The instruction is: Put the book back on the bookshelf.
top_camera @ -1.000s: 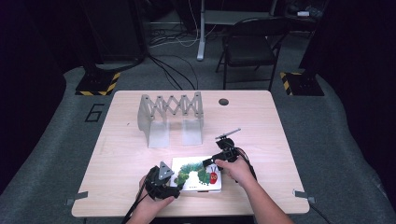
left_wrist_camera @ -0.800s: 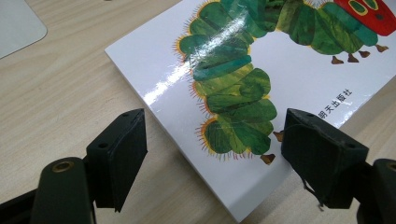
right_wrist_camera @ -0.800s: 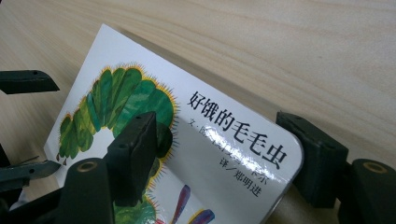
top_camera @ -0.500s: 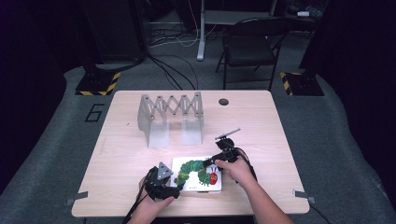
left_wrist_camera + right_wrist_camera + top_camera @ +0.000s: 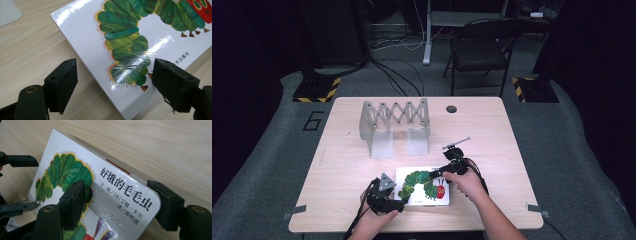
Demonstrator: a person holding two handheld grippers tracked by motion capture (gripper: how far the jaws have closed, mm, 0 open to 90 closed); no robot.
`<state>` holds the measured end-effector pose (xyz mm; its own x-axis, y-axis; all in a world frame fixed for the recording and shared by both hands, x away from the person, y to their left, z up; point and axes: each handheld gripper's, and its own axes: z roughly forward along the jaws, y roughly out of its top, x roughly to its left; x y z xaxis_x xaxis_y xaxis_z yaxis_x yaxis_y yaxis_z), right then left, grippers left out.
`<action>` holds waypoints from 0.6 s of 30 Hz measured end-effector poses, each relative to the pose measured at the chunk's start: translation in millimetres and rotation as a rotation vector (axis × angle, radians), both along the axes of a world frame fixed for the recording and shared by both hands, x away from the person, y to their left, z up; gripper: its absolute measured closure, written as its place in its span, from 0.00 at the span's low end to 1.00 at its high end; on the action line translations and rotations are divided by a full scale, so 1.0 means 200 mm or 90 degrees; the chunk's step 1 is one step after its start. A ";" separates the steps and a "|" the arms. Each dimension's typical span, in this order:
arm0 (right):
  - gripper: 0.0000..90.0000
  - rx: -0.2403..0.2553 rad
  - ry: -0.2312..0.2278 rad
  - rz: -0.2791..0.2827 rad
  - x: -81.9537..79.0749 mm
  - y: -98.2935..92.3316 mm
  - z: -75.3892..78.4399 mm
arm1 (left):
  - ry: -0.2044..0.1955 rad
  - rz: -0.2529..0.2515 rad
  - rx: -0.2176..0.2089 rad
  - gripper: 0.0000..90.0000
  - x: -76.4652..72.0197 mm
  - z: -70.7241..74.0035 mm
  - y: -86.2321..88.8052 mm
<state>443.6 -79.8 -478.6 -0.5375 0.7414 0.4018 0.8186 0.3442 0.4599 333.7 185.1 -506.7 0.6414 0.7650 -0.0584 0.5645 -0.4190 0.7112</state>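
A white picture book (image 5: 422, 186) with a green caterpillar on its cover lies near the table's front edge. My left gripper (image 5: 388, 197) is at its near left corner. In the left gripper view its jaws (image 5: 118, 85) stand open astride that corner of the book (image 5: 130, 45), one pad over bare wood. My right gripper (image 5: 447, 172) is at the book's far right corner. There its jaws (image 5: 120, 205) have just been closing around the title corner of the book (image 5: 117, 185), one pad over the cover and one at the edge, without a clear press.
A grey accordion rack (image 5: 394, 125) with two upright plates stands at the back of the wooden table (image 5: 492, 130), and a dark round hole (image 5: 451, 109) lies behind it. A folding chair (image 5: 477, 47) and cables are on the floor beyond.
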 end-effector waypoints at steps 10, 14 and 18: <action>0.37 0.006 -0.020 0.007 -0.03 0.00 0.05 | 0.019 0.010 -0.039 0.21 0.02 -0.01 0.01; 0.37 0.003 -0.023 0.008 -0.04 0.01 0.06 | 0.034 0.015 -0.052 0.19 0.02 -0.01 0.01; 0.37 0.002 -0.024 0.010 -0.04 0.01 0.06 | 0.032 0.006 -0.044 0.18 0.03 -0.02 0.01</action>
<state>436.1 -78.8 -465.8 -0.5634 0.7322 0.3827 0.7953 0.3552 0.4913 339.7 186.5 -511.1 0.6287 0.7642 -0.1439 0.6042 -0.3636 0.7090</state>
